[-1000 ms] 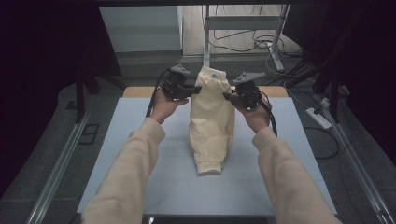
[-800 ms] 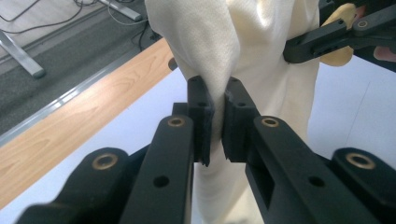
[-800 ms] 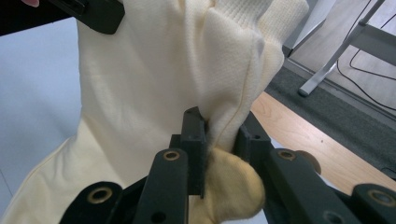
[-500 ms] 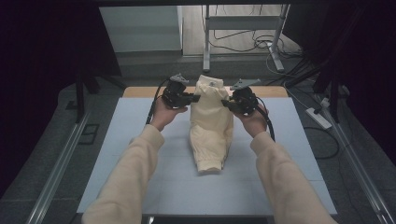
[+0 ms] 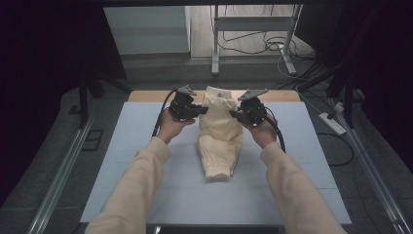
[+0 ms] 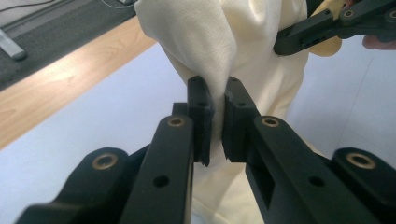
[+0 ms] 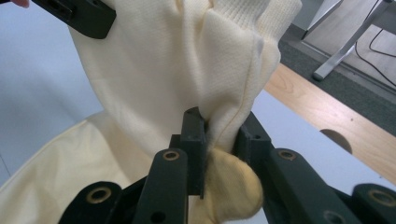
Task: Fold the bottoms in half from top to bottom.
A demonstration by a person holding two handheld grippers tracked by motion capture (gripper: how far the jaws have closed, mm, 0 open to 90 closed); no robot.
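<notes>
Across the pale counter [image 5: 122, 161] from above, we hold the cream garment [image 5: 220, 141] (probably a sweater) lifted at its far end. Left gripper [image 6: 215, 122] jaws pinch its fabric; right gripper [image 7: 219, 135] jaws clamp a ribbed fold.

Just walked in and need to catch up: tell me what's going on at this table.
A person is handling a cream garment with two hand-held grippers. The left gripper is shut on a fold of the cloth, and the right gripper is shut on its other side. The far end is lifted, while the near end rests on the pale blue table.
</notes>
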